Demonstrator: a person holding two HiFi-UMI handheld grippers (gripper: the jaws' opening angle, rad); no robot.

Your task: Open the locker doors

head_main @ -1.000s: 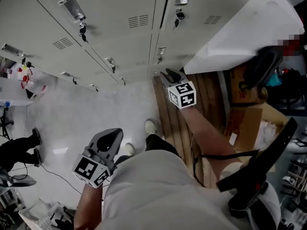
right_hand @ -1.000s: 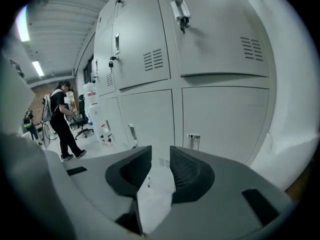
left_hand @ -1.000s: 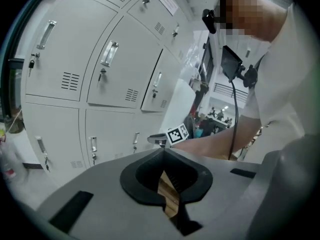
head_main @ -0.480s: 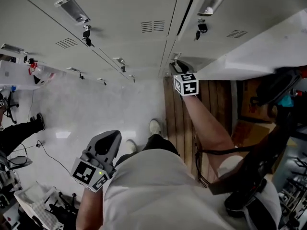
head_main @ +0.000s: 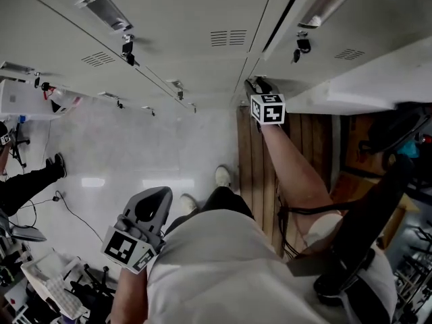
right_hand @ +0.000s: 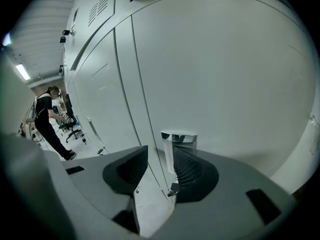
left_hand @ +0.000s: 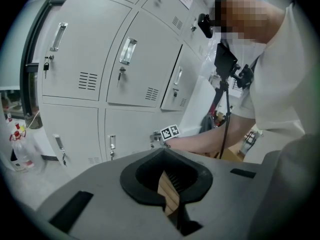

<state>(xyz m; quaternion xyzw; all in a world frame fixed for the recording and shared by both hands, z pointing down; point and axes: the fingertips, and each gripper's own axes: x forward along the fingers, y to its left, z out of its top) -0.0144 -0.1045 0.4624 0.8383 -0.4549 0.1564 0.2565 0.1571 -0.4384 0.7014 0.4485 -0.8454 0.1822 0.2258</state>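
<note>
My right gripper (right_hand: 160, 174), jaws just opened wide, has the locker door handle (right_hand: 178, 140) between them, not yet gripped; next I must close and pull.

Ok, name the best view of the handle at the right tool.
Right gripper view: handle close between the right tool's jaws, which have just been opening. Head view: tool hides it. Left gripper view: too small.

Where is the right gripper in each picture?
Head view: right gripper upper middle, against the foot of the lockers.
Left gripper view: small, dead centre, at the end of the bare arm.
Right gripper view: its own grey jaws fill the bottom; they have just been opening, with the shiny handle at their gap, not gripped.
Shared landmark: the grey lockers, in all three.
</note>
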